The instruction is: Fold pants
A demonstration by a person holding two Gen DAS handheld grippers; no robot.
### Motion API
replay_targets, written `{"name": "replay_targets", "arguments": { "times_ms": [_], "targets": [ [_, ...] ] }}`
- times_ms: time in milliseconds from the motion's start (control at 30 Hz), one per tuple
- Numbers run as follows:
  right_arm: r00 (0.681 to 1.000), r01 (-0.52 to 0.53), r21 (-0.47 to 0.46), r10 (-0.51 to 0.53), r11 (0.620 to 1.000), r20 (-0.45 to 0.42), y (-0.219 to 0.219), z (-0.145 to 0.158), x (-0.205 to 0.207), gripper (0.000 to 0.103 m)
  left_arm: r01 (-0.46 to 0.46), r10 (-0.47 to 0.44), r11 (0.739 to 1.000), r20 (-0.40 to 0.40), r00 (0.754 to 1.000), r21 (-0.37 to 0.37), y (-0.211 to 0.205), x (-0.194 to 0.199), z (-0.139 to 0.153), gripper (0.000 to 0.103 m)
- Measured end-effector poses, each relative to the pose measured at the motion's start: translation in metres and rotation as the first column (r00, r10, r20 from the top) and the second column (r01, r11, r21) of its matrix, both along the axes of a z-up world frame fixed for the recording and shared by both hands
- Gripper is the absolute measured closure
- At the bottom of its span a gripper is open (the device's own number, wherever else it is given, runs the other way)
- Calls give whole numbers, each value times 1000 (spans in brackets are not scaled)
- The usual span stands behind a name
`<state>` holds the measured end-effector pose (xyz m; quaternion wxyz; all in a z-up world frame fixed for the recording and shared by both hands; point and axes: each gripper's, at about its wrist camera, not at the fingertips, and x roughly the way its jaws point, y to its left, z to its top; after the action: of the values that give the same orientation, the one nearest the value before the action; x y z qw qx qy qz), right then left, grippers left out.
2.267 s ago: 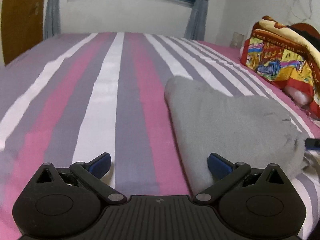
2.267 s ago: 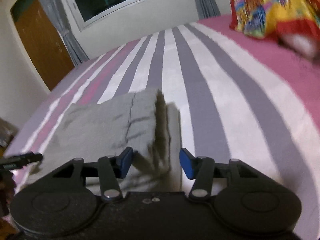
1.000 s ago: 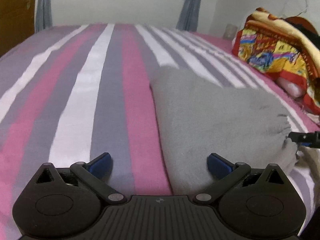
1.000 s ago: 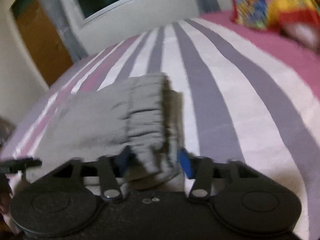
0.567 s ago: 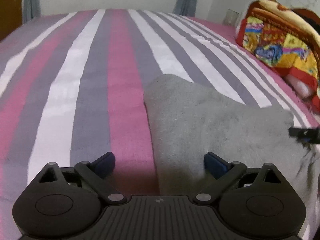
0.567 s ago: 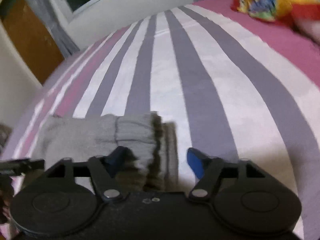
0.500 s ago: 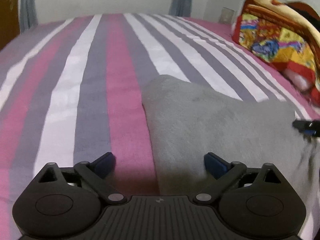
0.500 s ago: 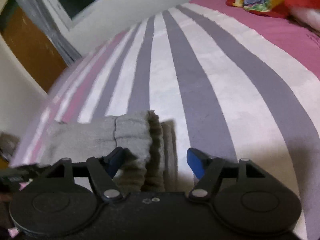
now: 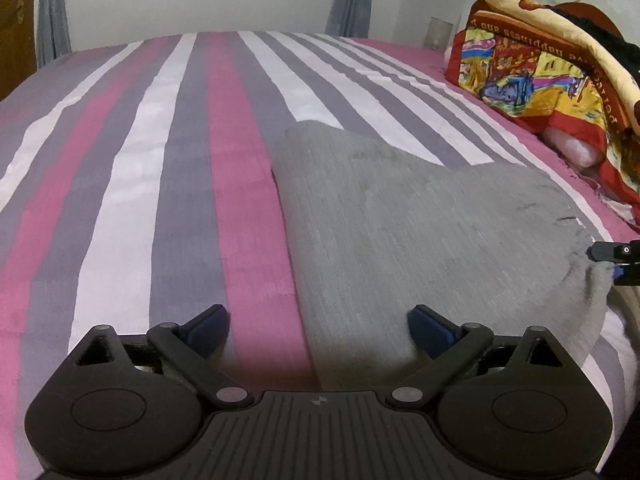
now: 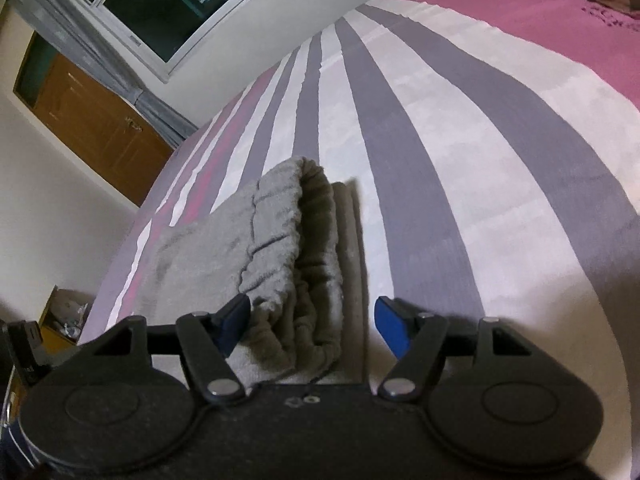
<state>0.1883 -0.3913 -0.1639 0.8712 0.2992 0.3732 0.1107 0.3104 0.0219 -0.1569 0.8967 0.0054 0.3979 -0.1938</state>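
Note:
The grey pants point(image 9: 408, 220) lie folded into a compact stack on the striped bed point(image 9: 168, 152). My left gripper point(image 9: 318, 326) is open at the stack's near left edge, its right finger over the cloth and its left over the sheet. In the right wrist view the elastic waistband end point(image 10: 296, 248) of the pants lies between the fingers of my right gripper point(image 10: 312, 326), which is open and not pinching it. The right gripper's tip shows in the left wrist view point(image 9: 618, 254) at the stack's right end.
A bright red and yellow blanket point(image 9: 548, 72) is piled at the bed's right side. A window point(image 10: 168, 4) and a wooden door point(image 10: 96, 128) stand beyond the bed. A box of clutter point(image 10: 66, 314) sits on the floor to the left.
My right gripper has let go of the waistband and opened wider; the folded end now rests on the stack. My left gripper stayed open and shifted slightly.

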Motion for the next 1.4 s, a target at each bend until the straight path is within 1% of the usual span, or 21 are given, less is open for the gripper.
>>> {"name": "replay_targets", "arguments": {
  "times_ms": [67,167,233,300,333,467,533,633,733,767,833,867,933,1000,1100,1167,1200,1267,1300,1367,1400],
  "targets": [
    [1000,12,24,-12,1000,-1,-5,0,-4,34,-3,3,1000,1,1000,3,0,-4,0,6],
    [999,-3,51,1,999,35,-5,3,-15,34,-1,1,1000,2,1000,2,1,-8,-1,6],
    [1000,-5,38,5,999,-19,-4,-10,-11,30,-8,8,1000,-4,1000,-5,1,-10,-4,6],
    [999,5,112,-1,994,-38,-10,-18,-11,31,3,-3,1000,4,1000,5,1,-11,-5,6],
    [999,10,128,-6,992,-35,-13,-16,-13,31,3,-3,1000,1,1000,-1,2,-12,-5,6],
    [999,36,224,-37,974,0,-29,-16,-22,30,5,-9,996,-40,999,-88,17,-10,-7,6],
    [999,39,238,-41,971,1,-35,-19,-23,32,2,-11,990,-63,998,-143,24,-9,-11,6],
    [999,43,257,-49,965,14,-39,-20,-25,33,3,-15,985,-69,998,-174,28,-9,-15,6],
    [999,31,238,-38,971,25,-33,-18,-24,33,9,-21,984,-68,997,-176,28,-11,-18,6],
    [999,18,218,-24,976,26,-29,-16,-23,33,13,-24,988,-65,998,-157,26,-12,-19,6],
    [1000,-10,93,11,996,-12,-15,-17,-17,36,27,-31,995,-41,999,-99,19,-16,-19,6],
    [1000,-22,54,23,998,-11,-10,-17,-15,36,25,-28,995,-36,999,-92,18,-16,-18,6],
    [1000,0,69,1,998,-23,-12,-11,-15,35,0,-5,994,-41,999,-109,19,-18,-16,6],
    [1000,18,73,-19,997,6,-11,-6,-21,34,-17,13,993,-28,1000,-120,20,-25,-13,6],
    [999,19,55,-21,998,48,-7,3,-38,41,-47,46,989,-7,999,-141,24,-38,-10,6],
    [998,13,71,-18,997,67,-5,6,-46,42,-75,76,984,2,997,-160,30,-47,-8,6],
    [998,11,82,-17,997,68,-4,6,-47,44,-88,90,982,5,996,-166,32,-50,-8,6],
    [999,22,68,-24,997,30,0,3,-44,44,-110,112,977,1,994,-184,38,-55,-7,6],
    [1000,20,71,-21,997,15,4,1,-39,46,-119,122,975,2,993,-187,39,-56,-7,6],
    [1000,19,83,-19,996,4,9,-2,-33,46,-136,138,974,-1,990,-180,40,-58,-7,6],
    [1000,18,77,-19,997,12,12,0,-31,49,-142,144,975,-1,990,-171,40,-59,-7,6]
  ]
}}
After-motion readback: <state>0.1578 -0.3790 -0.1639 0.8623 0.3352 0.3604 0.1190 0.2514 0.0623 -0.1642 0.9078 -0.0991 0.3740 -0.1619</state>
